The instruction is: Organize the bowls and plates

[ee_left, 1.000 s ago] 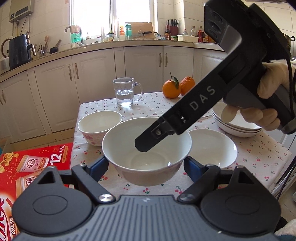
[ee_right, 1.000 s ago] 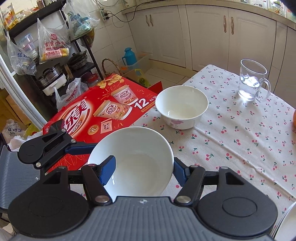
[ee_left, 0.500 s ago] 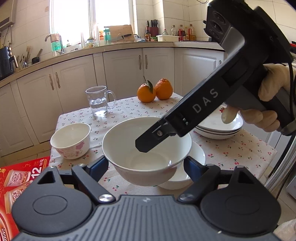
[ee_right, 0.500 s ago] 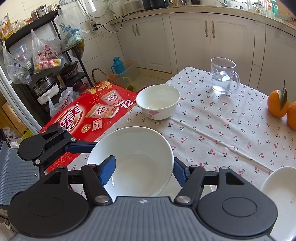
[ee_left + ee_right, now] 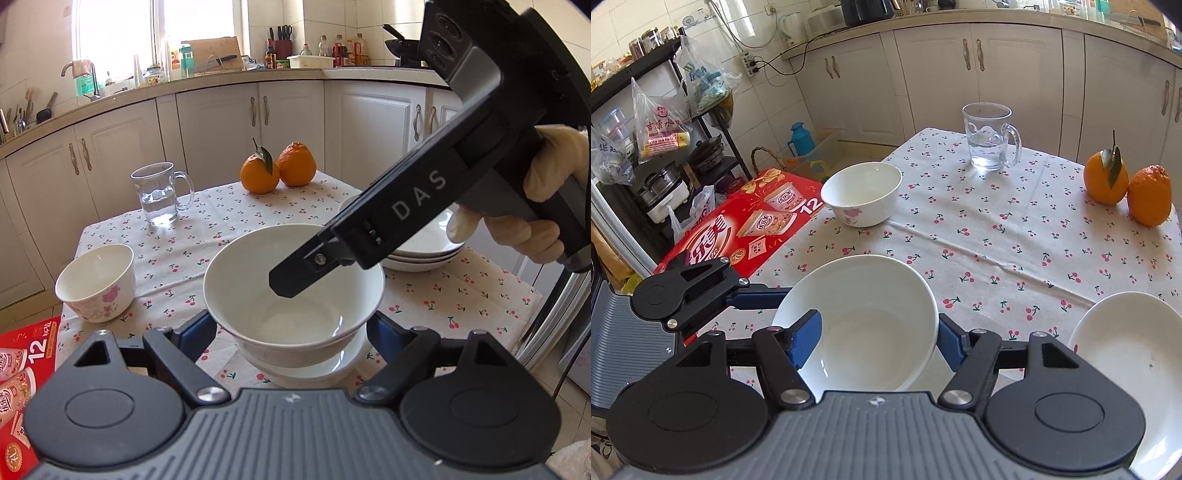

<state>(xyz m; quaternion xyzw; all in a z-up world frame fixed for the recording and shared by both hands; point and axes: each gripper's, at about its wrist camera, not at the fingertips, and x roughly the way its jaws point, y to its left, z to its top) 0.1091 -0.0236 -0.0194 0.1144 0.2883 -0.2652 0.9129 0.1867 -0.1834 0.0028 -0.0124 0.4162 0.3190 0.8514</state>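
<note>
Left wrist view: the large white bowl (image 5: 293, 291) sits just above, or already nested in, a second white bowl (image 5: 306, 363) at the near edge of the table (image 5: 229, 206); contact between the two cannot be confirmed from here. The left gripper (image 5: 291, 332) stands wide, its blue pads to either side of the bowl's lower wall; whether they press on it I cannot tell. The right gripper (image 5: 284, 286) reaches in from the right, one black finger inside the bowl. A stack of shallow plates (image 5: 424, 251) lies to the right, a small flowered bowl (image 5: 96, 282) well apart at the left edge, a glass mug (image 5: 159, 194) and two oranges (image 5: 277, 169) at the far side. Right wrist view: the right gripper (image 5: 877, 334) is clamped across the large white bowl's (image 5: 860, 321) near rim, one blue pad inside, the other against the outer wall. The left gripper (image 5: 757, 295) lies along the bowl's left side. The small flowered bowl (image 5: 862, 194) stands alone further off to the left; the top of the plate stack (image 5: 1130, 339) shows near right. Judgement: plates look already gathered; the large bowl is about to be stacked, release pending. Remaining: the flowered bowl, not yet grouped with the others.
</note>
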